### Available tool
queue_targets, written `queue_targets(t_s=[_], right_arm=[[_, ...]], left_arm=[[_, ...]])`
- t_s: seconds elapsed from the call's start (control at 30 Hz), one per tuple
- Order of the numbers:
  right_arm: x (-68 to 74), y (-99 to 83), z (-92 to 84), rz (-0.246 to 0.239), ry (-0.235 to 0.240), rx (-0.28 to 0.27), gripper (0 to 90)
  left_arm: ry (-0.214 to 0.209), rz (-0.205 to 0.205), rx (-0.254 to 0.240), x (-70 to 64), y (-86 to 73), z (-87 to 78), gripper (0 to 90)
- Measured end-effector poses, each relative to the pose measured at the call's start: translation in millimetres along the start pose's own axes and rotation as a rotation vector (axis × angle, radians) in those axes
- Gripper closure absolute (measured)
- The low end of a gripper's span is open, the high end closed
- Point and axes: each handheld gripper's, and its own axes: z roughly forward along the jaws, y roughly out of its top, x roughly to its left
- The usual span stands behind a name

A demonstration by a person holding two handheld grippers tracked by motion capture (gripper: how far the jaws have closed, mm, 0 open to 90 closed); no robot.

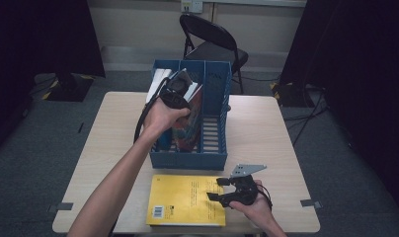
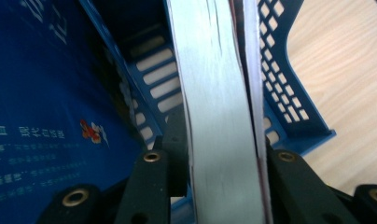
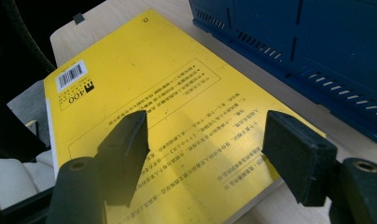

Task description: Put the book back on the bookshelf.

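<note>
Over the table (image 1: 266, 133), in the high view, the left forearm reaches forward and inward from the bottom edge, its hand wrapped round the left gripper (image 1: 180, 85) above the blue rack (image 1: 215, 153). That gripper points down into the rack's left-hand slots, where a book (image 1: 187, 126) with a reddish cover stands on edge. The rack sits at the table's far middle, with bare wood on both sides. The right hand rests low at the near right, holding the right gripper (image 1: 218, 189) level and pointing left, its tips over the right edge of the yellow book (image 1: 185, 200). This book lies flat along the near edge of the table, just in front of the rack.

In the left gripper view, the jaws are clamped on the standing book (image 2: 219, 107), one pad against each cover, with the pale page edges between them. A blue-covered book (image 2: 42, 107) stands close at the left. The rack's slotted wall (image 2: 289, 98) is near on the right, so room to either side is tight. Beyond that wall lies open table (image 2: 350, 65).

In the right gripper view, the jaws stand wide apart and grip nothing. They hover over the yellow book (image 3: 177, 107), near its edge. The rack's (image 3: 317, 51) blue front runs close beyond it, a narrow strip of table (image 3: 252, 60) between them.
</note>
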Motion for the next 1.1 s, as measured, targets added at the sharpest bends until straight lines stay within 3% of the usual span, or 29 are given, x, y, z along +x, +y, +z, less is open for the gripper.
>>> queue_targets(t_s=[0.03, 0.1, 0.17, 0.2, 0.4, 0.5, 0.53, 0.7, 0.83, 0.93, 1.1], right_arm=[[0.0, 0.0, 0.0, 0.0, 0.0, 0.0, 30.4], [-0.3, 0.0, -0.1, 0.001, 0.003, -0.001, 30.5], [-0.5, -0.1, -0.3, 0.001, 0.003, -0.001, 30.4], [-0.8, -0.2, -0.7, 0.002, 0.003, 0.0, 30.4], [-1.2, -0.4, -1.0, 0.005, -0.001, -0.003, 30.4], [-1.1, -0.7, -1.3, 0.007, 0.0, -0.003, 30.5], [-1.2, -0.7, -1.4, 0.007, -0.001, -0.004, 30.4], [-2.3, -0.9, -1.3, 0.01, 0.002, -0.007, 30.4], [-2.3, -1.3, -1.8, 0.012, 0.0, -0.006, 30.4], [-2.1, -1.3, -1.8, 0.011, 0.0, -0.007, 30.3], [-2.6, -1.5, -1.9, 0.012, 0.003, -0.007, 30.3]], left_arm=[[0.0, 0.0, 0.0, 0.0, 0.0, 0.0, 68.8], [-0.026, -0.034, 0.054, 1.6, 3.8, 4.9, 68.6], [-0.018, -0.043, 0.064, 1.0, 5.9, 8.5, 69.1], [-0.001, -0.038, 0.078, -1.0, 7.3, 9.1, 69.8], [-0.002, -0.027, 0.114, -0.1, 10.3, 12.4, 69.2], [0.026, -0.054, 0.134, 0.2, 10.0, 14.9, 72.4], [0.021, -0.112, 0.148, 1.1, 11.2, 14.7, 73.1], [0.025, -0.109, 0.176, -0.1, 14.5, 14.8, 74.1], [0.027, -0.114, 0.166, 1.5, 15.3, 14.6, 74.3], [0.018, -0.158, 0.155, 8.5, 19.7, 13.7, 74.4], [0.01, -0.175, 0.134, 15.0, 22.9, 13.1, 74.4]])
